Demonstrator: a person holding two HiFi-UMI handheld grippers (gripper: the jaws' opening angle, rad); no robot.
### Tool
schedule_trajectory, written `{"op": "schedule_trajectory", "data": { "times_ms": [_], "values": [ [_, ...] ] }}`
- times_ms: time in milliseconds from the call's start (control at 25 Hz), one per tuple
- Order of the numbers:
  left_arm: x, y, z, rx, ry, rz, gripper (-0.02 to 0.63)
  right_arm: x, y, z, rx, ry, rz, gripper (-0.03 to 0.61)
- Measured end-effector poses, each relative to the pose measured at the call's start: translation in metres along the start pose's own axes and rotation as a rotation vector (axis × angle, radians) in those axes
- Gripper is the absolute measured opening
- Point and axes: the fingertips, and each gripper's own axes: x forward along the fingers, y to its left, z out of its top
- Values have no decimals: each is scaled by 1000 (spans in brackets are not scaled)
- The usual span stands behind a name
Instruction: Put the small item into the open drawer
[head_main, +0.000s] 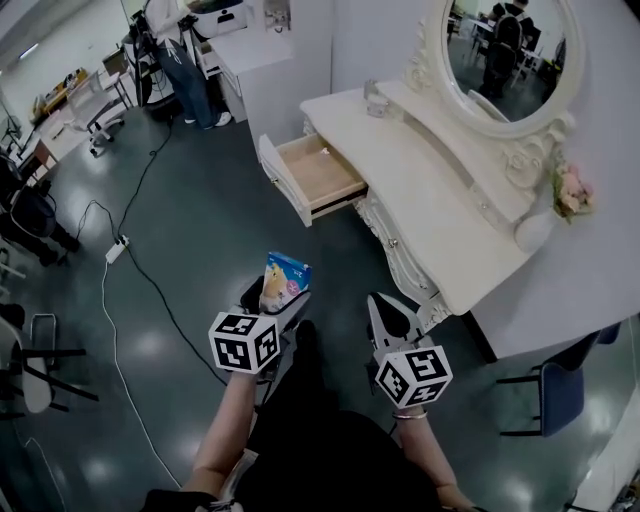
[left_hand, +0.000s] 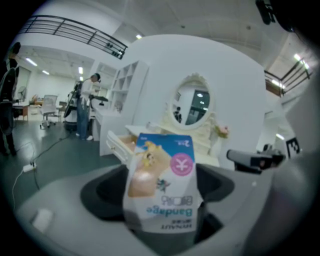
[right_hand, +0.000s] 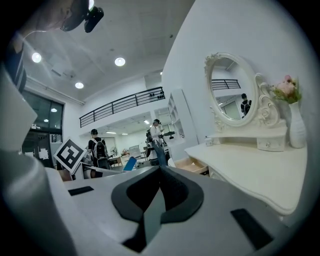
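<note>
A small blue and white bandage box (head_main: 284, 281) stands upright between the jaws of my left gripper (head_main: 275, 296), which is shut on it above the dark floor. In the left gripper view the box (left_hand: 162, 182) fills the middle, with the open drawer (left_hand: 122, 142) far behind it. The wooden drawer (head_main: 320, 172) is pulled out from the left end of the white dressing table (head_main: 450, 210), well ahead of both grippers. My right gripper (head_main: 390, 315) hovers beside the left one, close to the table's front. Its jaws (right_hand: 159, 172) meet with nothing between them.
An oval mirror (head_main: 510, 55) and a white vase with pink flowers (head_main: 545, 215) stand at the table's back. A cable and power strip (head_main: 116, 248) lie on the floor to the left. A person (head_main: 180, 60) stands far back by a white cabinet (head_main: 270, 70). A blue chair (head_main: 555, 395) is at the right.
</note>
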Motion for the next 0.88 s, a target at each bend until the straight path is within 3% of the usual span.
{"op": "schedule_trajectory", "data": {
  "times_ms": [400,880],
  "values": [
    [90,67,54,-7,-3,-16,437,113,-41,29,-9,-13,-24,5],
    [195,132,128,44,28,-78,437,225,-89,65,4,-14,-115,5]
  ]
}}
